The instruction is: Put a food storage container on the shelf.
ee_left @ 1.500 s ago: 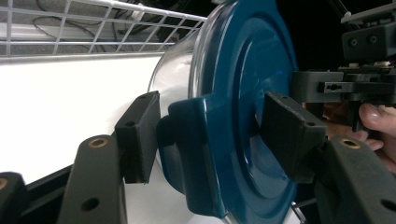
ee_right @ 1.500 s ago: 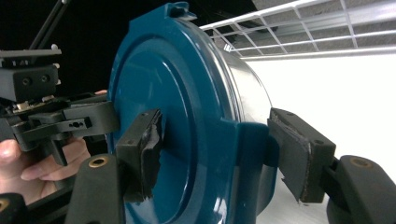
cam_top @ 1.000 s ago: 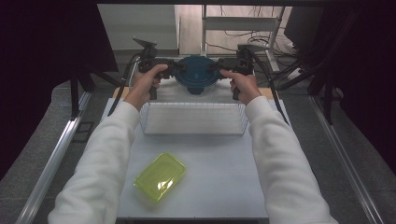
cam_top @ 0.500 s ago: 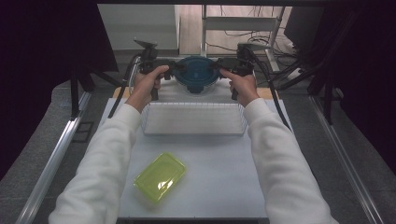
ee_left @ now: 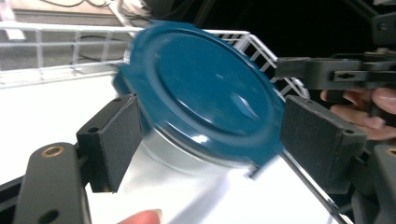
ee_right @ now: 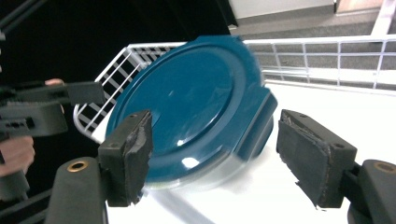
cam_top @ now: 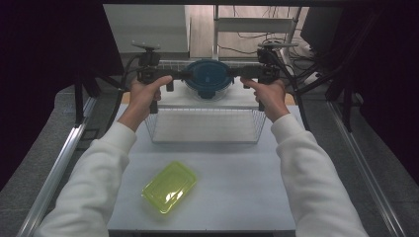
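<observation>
White tabletop (cam_top: 237, 197): bare across the middle of the high view.

White wire basket (cam_top: 205, 126): stands at the centre of that view, its long axis running nine to three o'clock.

Round clear container with dark teal plastic lid (cam_top: 208, 78): sits at twelve o'clock from the basket, beyond its far rim, between the two grippers. Whether it rests on the surface or hangs just above it cannot be told.

Yellow-green translucent rectangular lid (cam_top: 169, 186): lies flat at seven o'clock from the basket, well apart from it.

Left gripper (cam_top: 179, 75): at nine o'clock of the container. Its jaws have just been opening. In the left gripper view the pads flank the teal lid (ee_left: 205, 93), spread, with no firm press evident.

Right gripper (cam_top: 234, 73): at three o'clock of the container. Its jaws have just been opening and stand spread on either side of the lid (ee_right: 187, 107), one pad clear of it.

Risk, as judged: both views show the container blurred and tilted. If it is not fully seated, release could let it tip or roll against the basket rim. A pad dragging on the lid's edge tab during withdrawal could pull it off its footing.
</observation>
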A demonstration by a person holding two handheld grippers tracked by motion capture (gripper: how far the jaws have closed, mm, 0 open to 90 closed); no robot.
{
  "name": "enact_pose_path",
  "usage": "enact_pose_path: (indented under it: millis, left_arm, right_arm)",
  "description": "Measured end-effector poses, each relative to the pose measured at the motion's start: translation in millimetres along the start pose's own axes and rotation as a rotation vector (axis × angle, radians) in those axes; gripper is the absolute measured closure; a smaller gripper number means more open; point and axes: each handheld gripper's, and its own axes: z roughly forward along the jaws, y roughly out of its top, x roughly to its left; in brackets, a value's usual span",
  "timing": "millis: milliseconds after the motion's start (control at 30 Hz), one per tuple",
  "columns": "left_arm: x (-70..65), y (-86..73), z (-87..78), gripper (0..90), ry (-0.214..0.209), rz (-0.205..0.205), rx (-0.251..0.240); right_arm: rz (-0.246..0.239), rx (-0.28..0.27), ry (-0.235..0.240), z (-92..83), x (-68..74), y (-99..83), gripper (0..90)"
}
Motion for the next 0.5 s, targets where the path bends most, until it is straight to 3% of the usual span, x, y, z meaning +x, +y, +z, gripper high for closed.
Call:
enact_pose_path:
  millis: [133,300,500]
  left_arm:
    - [-6.7,-14.6,-11.2,20.6,0.023,0.038,0.011]
    - [-12.4,-38.1,-23.8,20.9,0.028,0.072,0.015]
    - [-17.9,-68.6,-36.4,21.6,0.024,0.094,0.032]
  right_arm:
    - [-0.075,0.007,-0.005,-14.9,6.3,-11.5,28.3]
    - [-0.134,0.007,0.012,-28.7,7.6,-34.1,29.0]
    - [-0.17,-0.001,0.011,-40.2,0.9,-63.8,31.9]
